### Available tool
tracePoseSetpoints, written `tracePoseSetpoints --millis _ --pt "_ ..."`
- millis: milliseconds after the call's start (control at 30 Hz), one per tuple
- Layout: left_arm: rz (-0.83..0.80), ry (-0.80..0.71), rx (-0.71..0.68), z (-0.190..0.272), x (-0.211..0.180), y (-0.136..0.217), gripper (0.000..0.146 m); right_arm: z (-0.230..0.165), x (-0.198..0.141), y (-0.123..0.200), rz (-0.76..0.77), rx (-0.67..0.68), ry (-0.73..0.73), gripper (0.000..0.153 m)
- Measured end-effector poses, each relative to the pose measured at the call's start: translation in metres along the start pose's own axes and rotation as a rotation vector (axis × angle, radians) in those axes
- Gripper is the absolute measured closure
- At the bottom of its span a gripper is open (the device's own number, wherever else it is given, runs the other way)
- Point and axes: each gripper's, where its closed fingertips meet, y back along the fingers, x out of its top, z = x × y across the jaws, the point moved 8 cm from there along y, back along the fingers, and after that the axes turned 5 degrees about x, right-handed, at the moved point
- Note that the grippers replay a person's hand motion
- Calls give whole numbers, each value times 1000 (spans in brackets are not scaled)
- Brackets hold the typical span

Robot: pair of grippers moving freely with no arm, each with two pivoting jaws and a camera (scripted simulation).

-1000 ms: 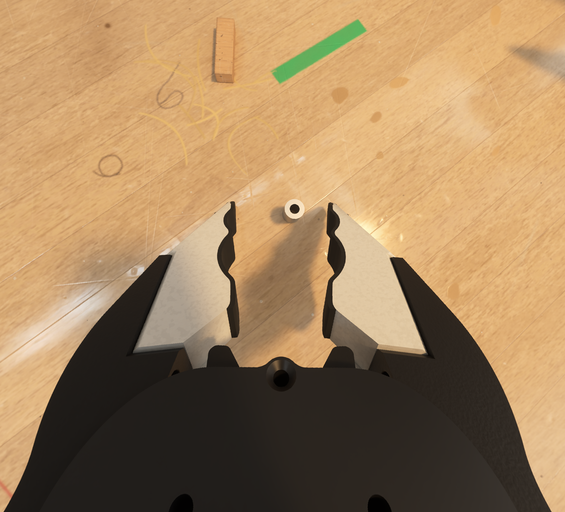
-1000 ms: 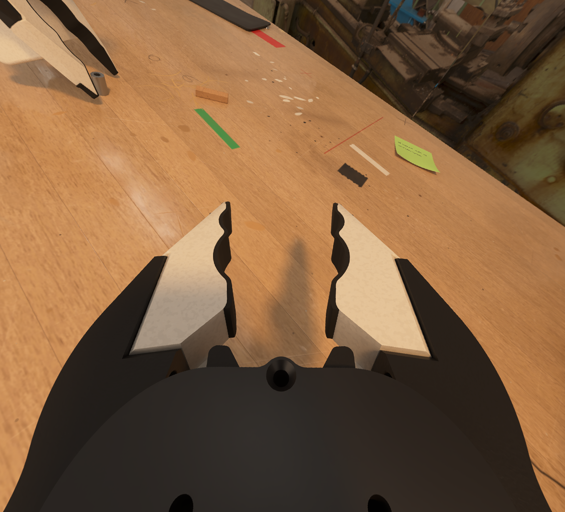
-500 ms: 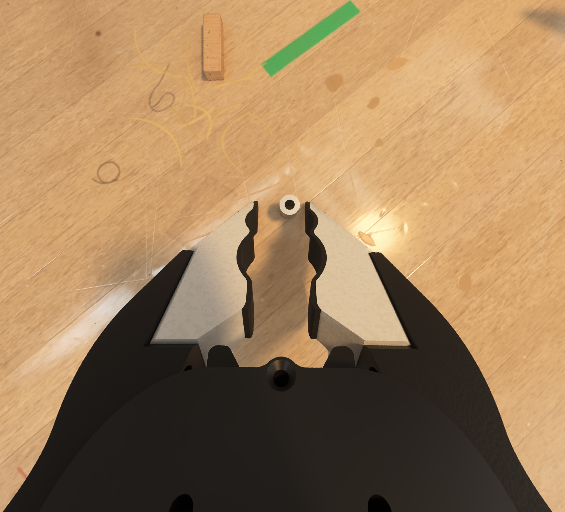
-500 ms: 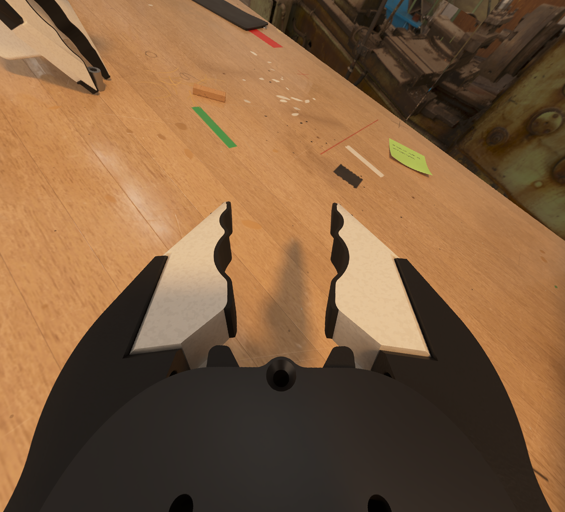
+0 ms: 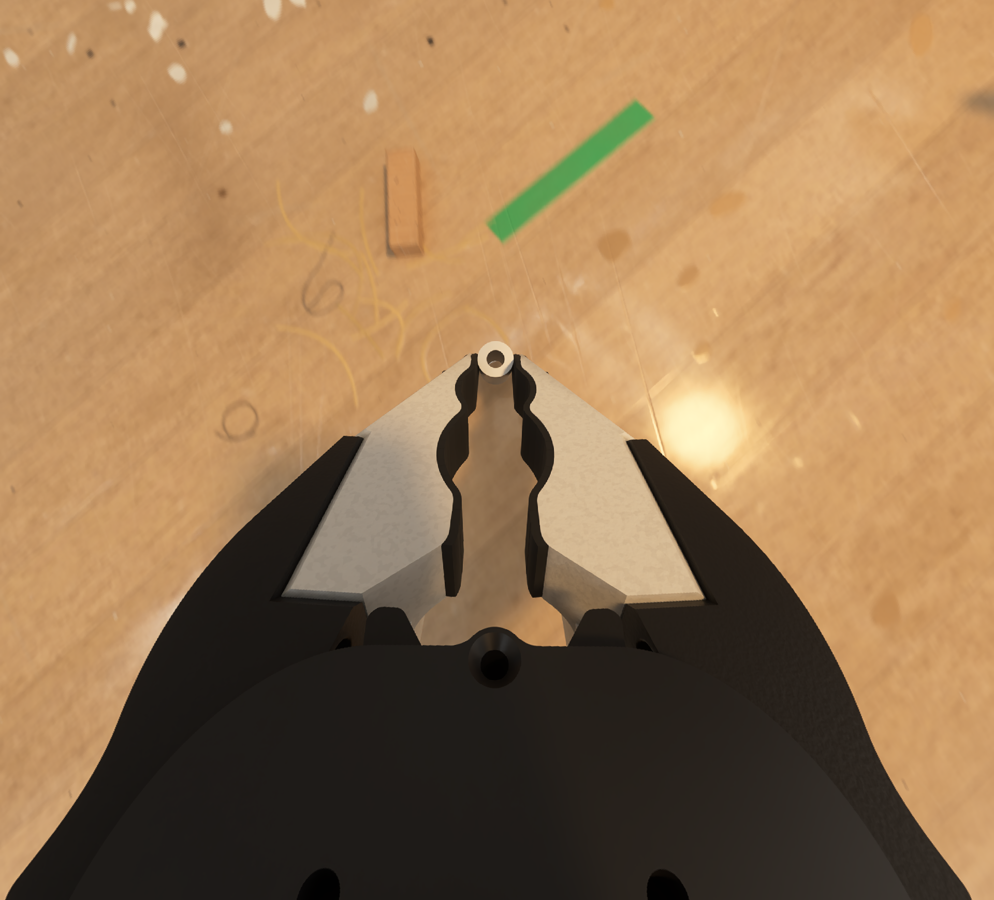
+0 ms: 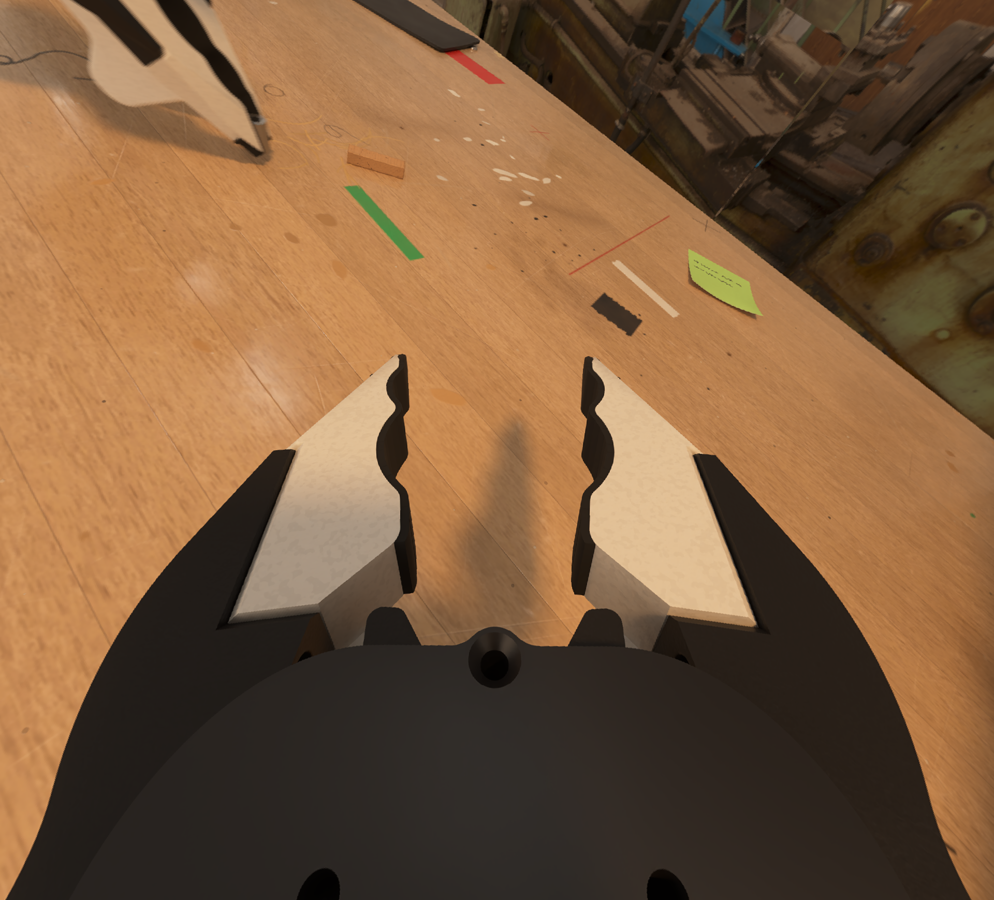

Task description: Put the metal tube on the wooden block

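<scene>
The small metal tube (image 5: 495, 359) stands on end, pinched between the tips of my left gripper (image 5: 495, 367), which is shut on it and has raised it off the table. The wooden block (image 5: 403, 202) lies flat ahead, a little left of the tube. In the right wrist view the left gripper (image 6: 257, 135) shows far left with the tube (image 6: 260, 128) at its tips, and the block (image 6: 375, 162) lies just right of it. My right gripper (image 6: 495, 363) is open and empty above the table, well short of the block.
A green tape strip (image 5: 570, 171) lies right of the block and also shows in the right wrist view (image 6: 383, 222). A black pad (image 6: 397, 11), red tape (image 6: 474, 66), a green note (image 6: 722, 282) and a black scrap (image 6: 616, 314) lie near the table's right edge (image 6: 807, 282).
My left gripper closed on the tube and lifted it, moving toward the block. The right gripper barely moved.
</scene>
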Motion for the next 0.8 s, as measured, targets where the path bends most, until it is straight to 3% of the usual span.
tracePoseSetpoints --millis 233,433,667,800 --pt "53 51 16 -24 42 -37 134 3 -1 3 -3 -19 11 88" --pt "90 102 13 -34 51 -47 134 4 -2 2 -3 -19 0 88" --pt "211 150 -48 -31 55 -38 78 1 -4 -1 -11 -12 3 88" --pt "270 156 -133 -21 59 -34 55 2 -3 -1 3 -20 0 88"
